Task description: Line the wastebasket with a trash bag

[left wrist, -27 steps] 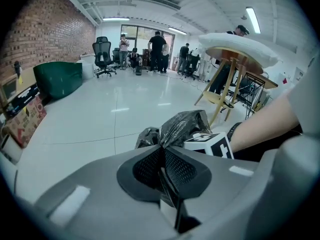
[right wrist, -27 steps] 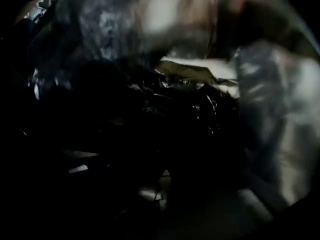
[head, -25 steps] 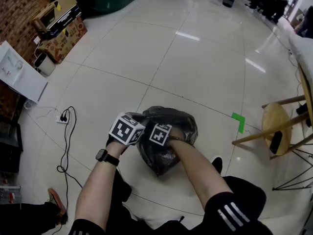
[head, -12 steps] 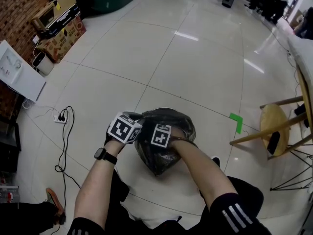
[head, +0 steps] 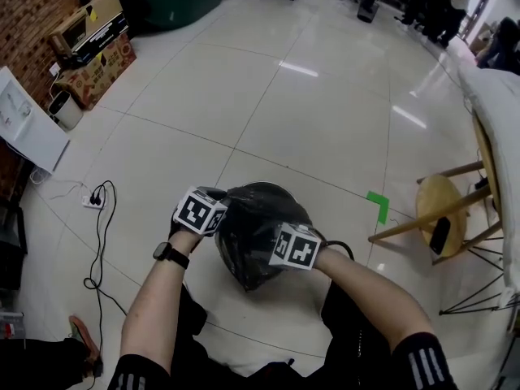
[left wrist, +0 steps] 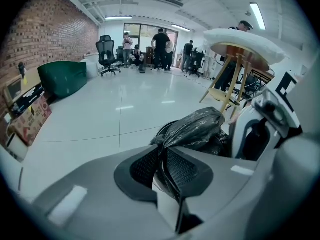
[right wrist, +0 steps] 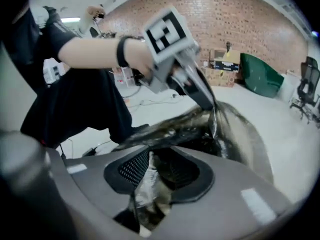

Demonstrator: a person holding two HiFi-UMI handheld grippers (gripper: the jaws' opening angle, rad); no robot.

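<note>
A black trash bag (head: 253,232) is draped over the wastebasket on the white tile floor, and the basket itself is hidden under the film. My left gripper (head: 218,215) holds the bag's left edge. In the left gripper view its jaws (left wrist: 161,156) have just eased apart a little, with film still pinched between the pads. My right gripper (head: 283,240) is at the bag's near right side. Its jaws (right wrist: 152,161) have just been opening wider around a crumpled bunch of film, which stretches taut to the left gripper (right wrist: 212,109).
A wooden stool (head: 443,210) stands to the right, with a green tape mark (head: 378,207) on the floor beside it. A black cable and power strip (head: 96,205) lie to the left. Cardboard boxes (head: 93,47) line the brick wall. People and office chairs are far back.
My right gripper has lifted and swung to the right, away from the left one, drawing bag film with it. The left gripper has stayed at the bag's left edge.
</note>
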